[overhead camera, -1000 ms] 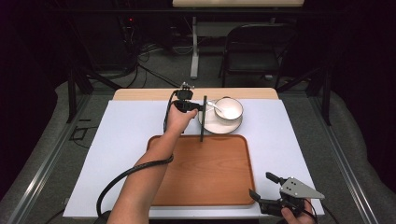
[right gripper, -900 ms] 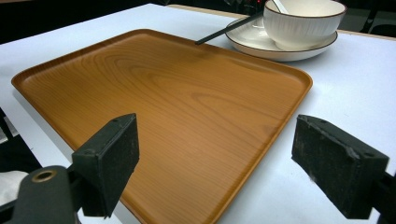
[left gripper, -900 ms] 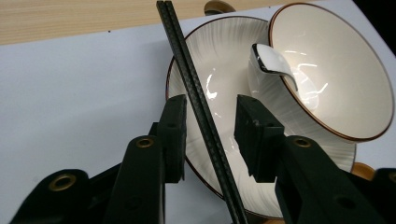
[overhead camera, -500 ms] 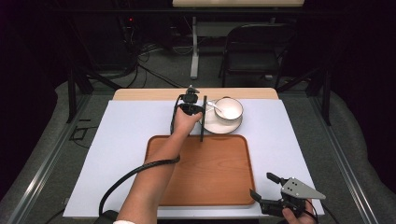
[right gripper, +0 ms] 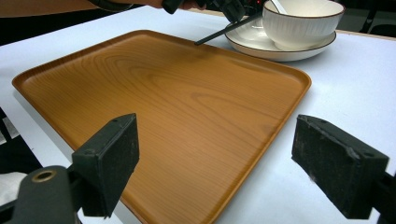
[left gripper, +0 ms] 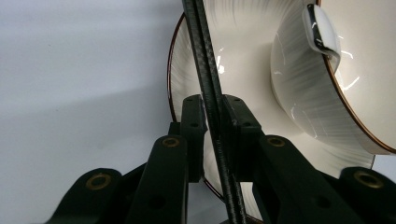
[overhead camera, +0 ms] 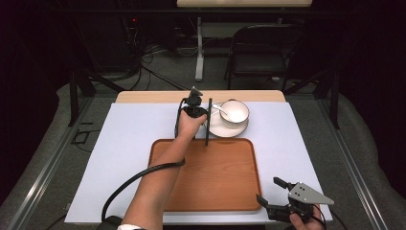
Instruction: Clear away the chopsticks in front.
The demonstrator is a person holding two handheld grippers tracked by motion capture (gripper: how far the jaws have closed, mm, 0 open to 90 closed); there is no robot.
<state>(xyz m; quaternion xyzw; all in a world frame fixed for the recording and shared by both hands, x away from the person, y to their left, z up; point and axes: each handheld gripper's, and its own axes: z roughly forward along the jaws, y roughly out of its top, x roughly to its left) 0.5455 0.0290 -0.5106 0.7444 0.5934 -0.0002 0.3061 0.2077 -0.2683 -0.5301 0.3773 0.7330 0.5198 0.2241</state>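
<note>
A white table covering [overhead camera: 119, 158] spreads across the work surface, with a brown wooden tray [overhead camera: 215, 177] lying empty at its near centre. Beyond the tray's far edge sits a white plate [overhead camera: 218, 128] carrying a ribbed white bowl [overhead camera: 235, 111], a spoon [overhead camera: 219, 109] resting inside it. The person's left arm reaches over the tray; the left gripper [left gripper: 212, 116] has its jaws clamped on a thin black rod [overhead camera: 208, 122], which stands just beside the plate, its lower end at the tray's far rim. At the table's near right corner, the right gripper [overhead camera: 273, 191] rests beside the tray, jaws spread wide with nothing between them.
</note>
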